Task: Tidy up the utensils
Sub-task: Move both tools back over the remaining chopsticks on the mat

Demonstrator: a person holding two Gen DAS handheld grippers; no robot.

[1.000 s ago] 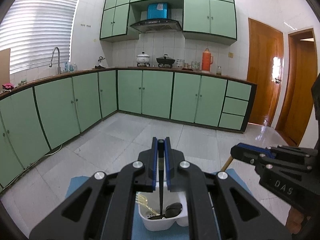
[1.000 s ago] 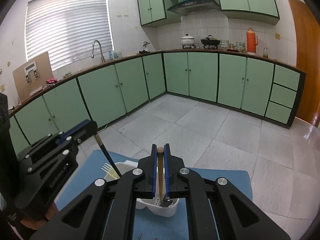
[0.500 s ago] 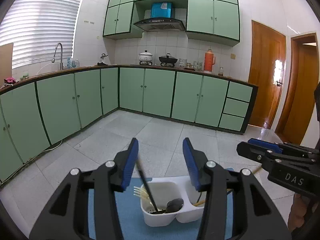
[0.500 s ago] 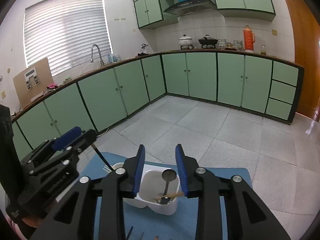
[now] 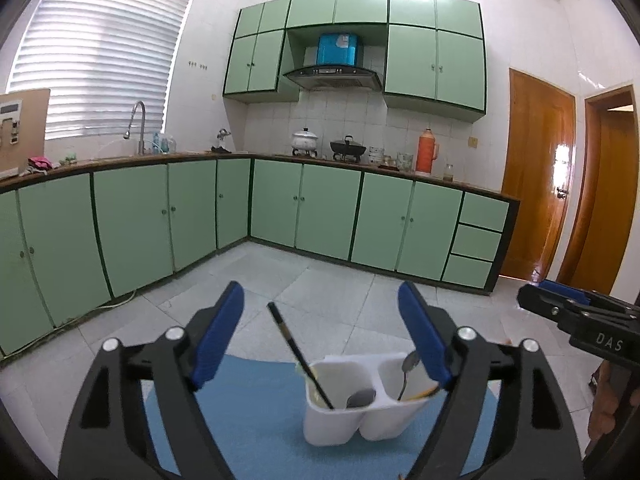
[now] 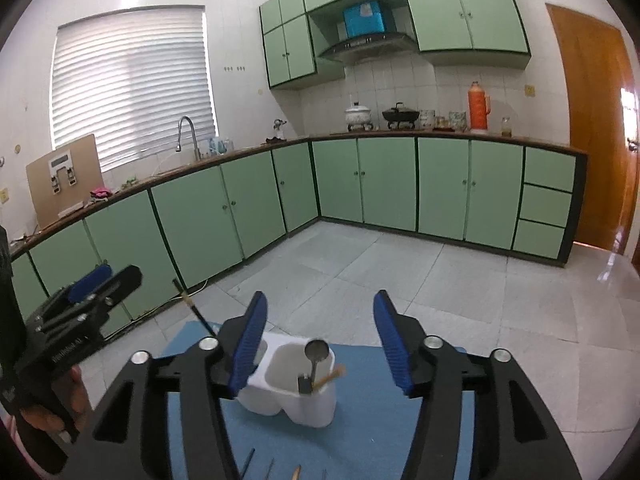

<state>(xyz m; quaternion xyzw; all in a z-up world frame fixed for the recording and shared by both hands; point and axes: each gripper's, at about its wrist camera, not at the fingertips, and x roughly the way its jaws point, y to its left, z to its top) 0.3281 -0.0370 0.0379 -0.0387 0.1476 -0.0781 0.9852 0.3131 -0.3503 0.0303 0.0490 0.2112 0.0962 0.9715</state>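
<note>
The white two-compartment utensil holder [image 5: 352, 408] stands on a blue mat [image 5: 256, 420]. A black chopstick [image 5: 298, 354] leans in its left compartment (a spoon [image 6: 316, 354] stands in the other). The left gripper [image 5: 320, 336] and the right gripper [image 6: 318, 338] both have jaws opening, with nothing pressed between their pads.

My right gripper [image 6: 318, 336] fingers opening, nothing between them. Below: white two-compartment holder [image 6: 294, 396] on blue mat [image 6: 384, 420]; spoon [image 6: 316, 354] upright in right compartment, black chopstick [image 6: 196, 310] leaning from left one.
</note>
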